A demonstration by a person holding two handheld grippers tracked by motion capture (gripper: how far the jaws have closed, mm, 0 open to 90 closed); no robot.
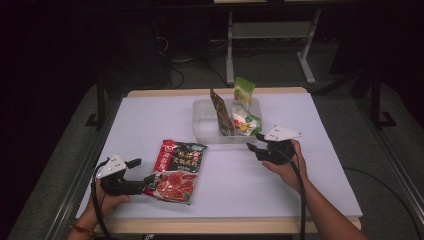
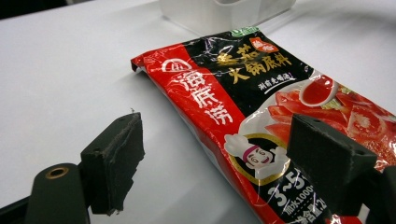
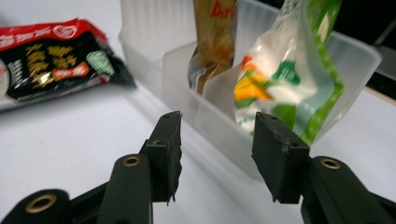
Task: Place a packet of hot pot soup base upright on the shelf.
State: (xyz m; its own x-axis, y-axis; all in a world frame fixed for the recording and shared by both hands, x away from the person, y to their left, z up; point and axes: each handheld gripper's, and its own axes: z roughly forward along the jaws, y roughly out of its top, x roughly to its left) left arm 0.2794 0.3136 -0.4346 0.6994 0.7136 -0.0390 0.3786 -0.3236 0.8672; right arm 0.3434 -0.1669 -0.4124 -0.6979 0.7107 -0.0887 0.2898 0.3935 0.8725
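Note:
A red and black hot-pot soup pouch [image 1: 177,170] lies flat on the white table, front left. My left gripper [image 1: 142,171] is open at the pouch's near left corner. In the left gripper view one jaw is over the pouch [image 2: 261,107] and the other over bare table, neither pressing. A clear plastic bin [image 1: 202,125] at centre back holds a brown pouch [image 1: 222,115] and a green and white pouch [image 1: 243,107], both upright. My right gripper [image 1: 255,141] is open and holds nothing, just in front of the bin's near right corner. The right gripper [image 3: 217,154] faces the bin wall [image 3: 219,135].
The white table top [image 1: 150,115] has bare room left of the bin and along the front right. Its wooden edge [image 1: 225,225] runs along the front. Behind the table stand a white desk frame [image 1: 230,45] and cables on a dark floor.

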